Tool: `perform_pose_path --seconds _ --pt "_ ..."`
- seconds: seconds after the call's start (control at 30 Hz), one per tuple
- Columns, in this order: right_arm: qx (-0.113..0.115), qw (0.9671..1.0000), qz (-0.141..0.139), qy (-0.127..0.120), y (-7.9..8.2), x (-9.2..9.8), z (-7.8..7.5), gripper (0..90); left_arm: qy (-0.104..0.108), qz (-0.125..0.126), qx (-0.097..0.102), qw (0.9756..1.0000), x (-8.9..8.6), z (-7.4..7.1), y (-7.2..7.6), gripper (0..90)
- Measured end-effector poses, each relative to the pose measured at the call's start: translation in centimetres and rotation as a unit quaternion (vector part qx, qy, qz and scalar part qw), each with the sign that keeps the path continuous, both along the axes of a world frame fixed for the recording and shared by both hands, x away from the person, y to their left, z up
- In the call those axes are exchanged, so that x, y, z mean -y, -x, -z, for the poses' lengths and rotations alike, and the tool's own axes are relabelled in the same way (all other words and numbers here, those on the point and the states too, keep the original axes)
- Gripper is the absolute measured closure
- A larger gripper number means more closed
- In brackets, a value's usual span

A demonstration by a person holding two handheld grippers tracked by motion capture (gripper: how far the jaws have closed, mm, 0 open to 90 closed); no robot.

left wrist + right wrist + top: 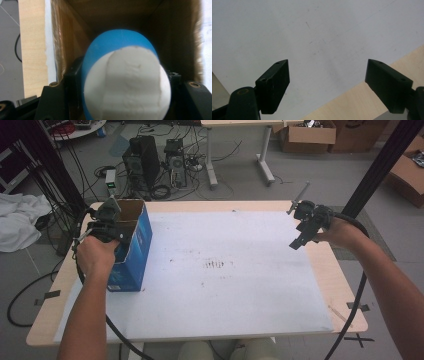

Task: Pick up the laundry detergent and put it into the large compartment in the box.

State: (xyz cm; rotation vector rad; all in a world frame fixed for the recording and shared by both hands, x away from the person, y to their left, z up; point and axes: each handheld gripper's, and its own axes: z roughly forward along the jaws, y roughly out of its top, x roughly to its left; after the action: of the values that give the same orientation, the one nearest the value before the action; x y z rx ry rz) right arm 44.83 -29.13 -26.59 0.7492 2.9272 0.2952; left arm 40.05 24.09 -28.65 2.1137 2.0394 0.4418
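Blue-white object [125,82], close-up blur, box [137,240] interior dark

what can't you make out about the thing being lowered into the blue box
- Blue-and-white rounded object: left gripper view is too close and blurred to identify it; bottom edge cuts it off.
- Open blue cardboard box floor: hidden behind that object there.
- Left hand-held gripper: in the high view, tips and object are hidden by gripper body and hand.
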Motion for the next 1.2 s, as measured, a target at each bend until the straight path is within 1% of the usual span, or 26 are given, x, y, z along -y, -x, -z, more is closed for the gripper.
perform_pose_path --seconds 0.07,0.17,0.2,0.33,0.47,0.53,0.67,0.87,1.0,1.07,1.2 --pt "-0.001 1.0 0.0 0.001 -0.06 -0.04 0.04 19.7 0.003 -0.002 0.004 1.0 -0.1 0.01 0.02 38.0" --pt "0.0 1.0 -0.002 0.001 -0.12 -0.09 0.11 19.7 0.005 0.0 -0.001 1.0 -0.28 -0.02 0.01 37.9" --pt "-0.001 1.0 -0.001 0.002 -0.12 -0.21 0.13 19.7 0.008 -0.002 0.001 1.0 -0.3 0.02 0.0 37.8" --pt "0.0 1.0 -0.004 0.002 -0.14 -0.34 0.18 19.7 0.014 -0.005 -0.001 0.9999 -0.44 0.03 -0.06 37.5" --pt "0.0 1.0 -0.004 0.002 -0.12 -0.47 0.2 19.4 0.017 -0.005 -0.002 0.9998 -0.45 0.05 -0.07 37.3" --pt "-0.001 1.0 -0.005 0.002 -0.09 -0.55 0.22 19.4 0.023 -0.006 -0.004 0.9997 -0.46 0.04 -0.13 33.1" --pt "0.0 1.0 -0.005 0.002 -0.05 -0.57 0.19 19.4 0.023 -0.003 -0.006 0.9997 -0.38 0.07 -0.17 31.8" --pt "-0.001 1.0 -0.003 0.002 -0.02 -0.44 0.1 19.4 0.032 -0.005 0.001 0.9995 -0.51 -0.13 -0.08 31.5" --pt "0.0 1.0 -0.004 0.0 0.01 -0.4 0.1 19.4 0.033 -0.001 0.004 0.9994 -0.53 -0.3 -0.01 31.3" --pt "-0.001 1.0 -0.004 -0.001 0.03 -0.41 0.08 19.4 0.034 -0.001 0.004 0.9994 -0.57 -0.42 0.01 31.3" --pt "-0.001 1.0 -0.004 -0.001 0.04 -0.42 0.04 19.4 0.036 -0.004 0.01 0.9993 -0.51 -0.7 0.05 31.1"
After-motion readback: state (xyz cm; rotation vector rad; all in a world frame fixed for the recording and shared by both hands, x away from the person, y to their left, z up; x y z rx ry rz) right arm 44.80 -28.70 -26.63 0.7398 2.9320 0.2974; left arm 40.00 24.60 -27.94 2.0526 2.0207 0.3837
